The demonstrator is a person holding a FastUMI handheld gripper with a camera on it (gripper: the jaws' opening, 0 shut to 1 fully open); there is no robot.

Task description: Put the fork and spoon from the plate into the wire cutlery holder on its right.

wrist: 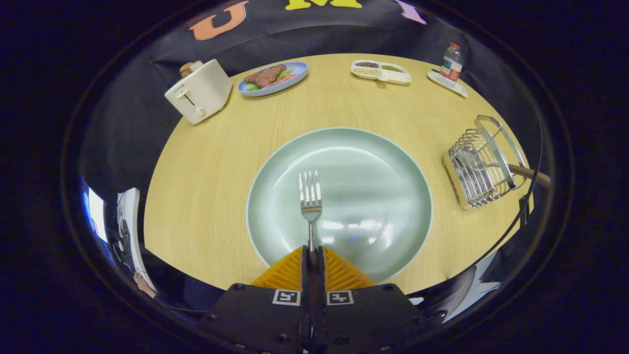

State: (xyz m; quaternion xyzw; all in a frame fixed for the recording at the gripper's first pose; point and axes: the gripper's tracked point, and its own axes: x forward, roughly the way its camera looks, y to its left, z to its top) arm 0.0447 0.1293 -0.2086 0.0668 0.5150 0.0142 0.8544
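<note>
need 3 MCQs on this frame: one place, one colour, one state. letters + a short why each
1. Where is the wire cutlery holder?
A. on the plate
B. on the table right of the plate
C. beside the toaster

2. What colour is the plate under the fork?
A. pale green
B. red
C. black

3. What is the gripper doing?
A. open above the toaster
B. shut on nothing
C. shut on the fork handle

Key:
1 B, the holder stands on the table off the plate's right rim.
2 A, the plate is pale green with a light rim.
3 C, both orange fingers press the fork handle, tines pointing ahead over the plate.
</note>
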